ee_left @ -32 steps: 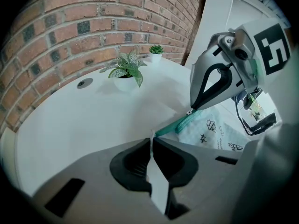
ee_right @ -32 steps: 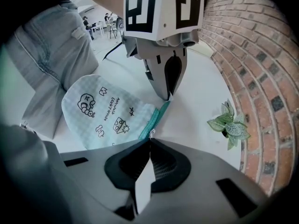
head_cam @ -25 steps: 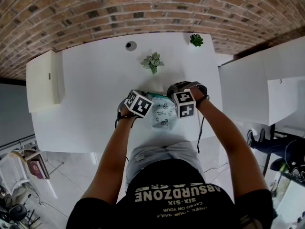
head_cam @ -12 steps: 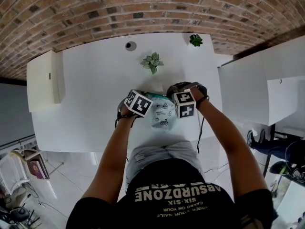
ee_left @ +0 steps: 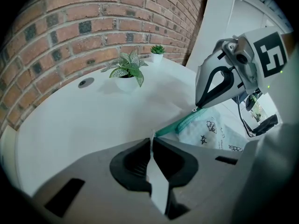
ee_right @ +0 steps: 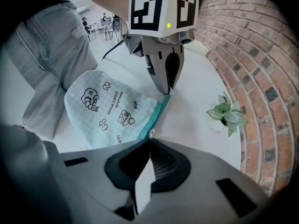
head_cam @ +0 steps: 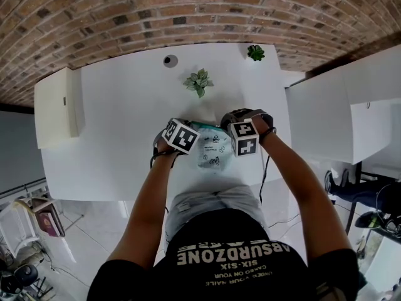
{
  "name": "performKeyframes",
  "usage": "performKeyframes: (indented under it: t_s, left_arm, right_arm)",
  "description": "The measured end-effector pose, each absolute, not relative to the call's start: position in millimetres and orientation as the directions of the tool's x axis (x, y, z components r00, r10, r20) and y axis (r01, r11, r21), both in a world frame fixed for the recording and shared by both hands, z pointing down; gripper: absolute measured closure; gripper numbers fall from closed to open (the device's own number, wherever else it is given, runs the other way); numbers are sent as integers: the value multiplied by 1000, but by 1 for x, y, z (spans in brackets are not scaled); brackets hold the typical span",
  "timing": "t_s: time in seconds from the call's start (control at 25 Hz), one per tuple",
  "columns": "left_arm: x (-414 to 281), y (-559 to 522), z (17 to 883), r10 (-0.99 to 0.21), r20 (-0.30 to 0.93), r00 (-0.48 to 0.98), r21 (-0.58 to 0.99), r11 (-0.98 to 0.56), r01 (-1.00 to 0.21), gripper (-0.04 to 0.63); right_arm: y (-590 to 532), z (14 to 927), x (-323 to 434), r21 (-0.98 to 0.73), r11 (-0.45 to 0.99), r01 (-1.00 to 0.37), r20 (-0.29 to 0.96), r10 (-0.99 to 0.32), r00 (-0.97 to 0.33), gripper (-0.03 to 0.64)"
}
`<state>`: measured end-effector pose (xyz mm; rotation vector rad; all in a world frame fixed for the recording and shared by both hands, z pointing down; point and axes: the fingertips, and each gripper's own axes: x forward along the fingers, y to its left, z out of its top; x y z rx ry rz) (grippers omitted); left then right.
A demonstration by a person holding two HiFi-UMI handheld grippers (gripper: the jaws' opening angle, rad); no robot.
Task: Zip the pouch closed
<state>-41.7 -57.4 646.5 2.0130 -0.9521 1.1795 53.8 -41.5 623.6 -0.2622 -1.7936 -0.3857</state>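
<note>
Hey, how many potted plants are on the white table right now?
2. A larger speckled-leaf plant stands mid-table beyond the pouch; a smaller green plant sits at the far right corner of the table by the brick wall.

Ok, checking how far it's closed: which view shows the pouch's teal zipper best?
The right gripper view: the teal zipper runs unobstructed along the edge of the pouch. The left gripper view shows a foreshortened stretch; in the head view it's a tiny sliver.

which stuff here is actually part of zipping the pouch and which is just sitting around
Job: pouch; teal zipper; left gripper, shut on the pouch's corner; right gripper, shut on the zipper's end.
Lying about: speckled potted plant; small green plant; round table port.
</note>
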Motion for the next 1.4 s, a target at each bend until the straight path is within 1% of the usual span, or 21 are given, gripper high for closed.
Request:
performKeyframes:
  t_s: [0.12, 0.32, 0.44, 1.4]
  left_arm:
    - [-42, -58, 646, -275, 898, 343, 144, -554, -820, 571]
    - [-42, -57, 647, -274, 896, 349, 151, -550, -821, 571]
    - [-43, -57, 647, -276, 896, 348, 149, -553, -820, 571]
    - [-42, -57, 647, -280, 901, 332, 137, -544, -828, 571]
  right_arm:
    - [-42, 622, 55, 117, 927, 356, 963, -19, -268, 615]
    - [-42, 626, 68, 110, 927, 360, 971, -23, -237, 615]
    - [-43, 626, 72, 114, 932, 343, 969, -28, -244, 615]
    - [-40, 625, 81, 119, 923, 367, 973, -35, -226, 615]
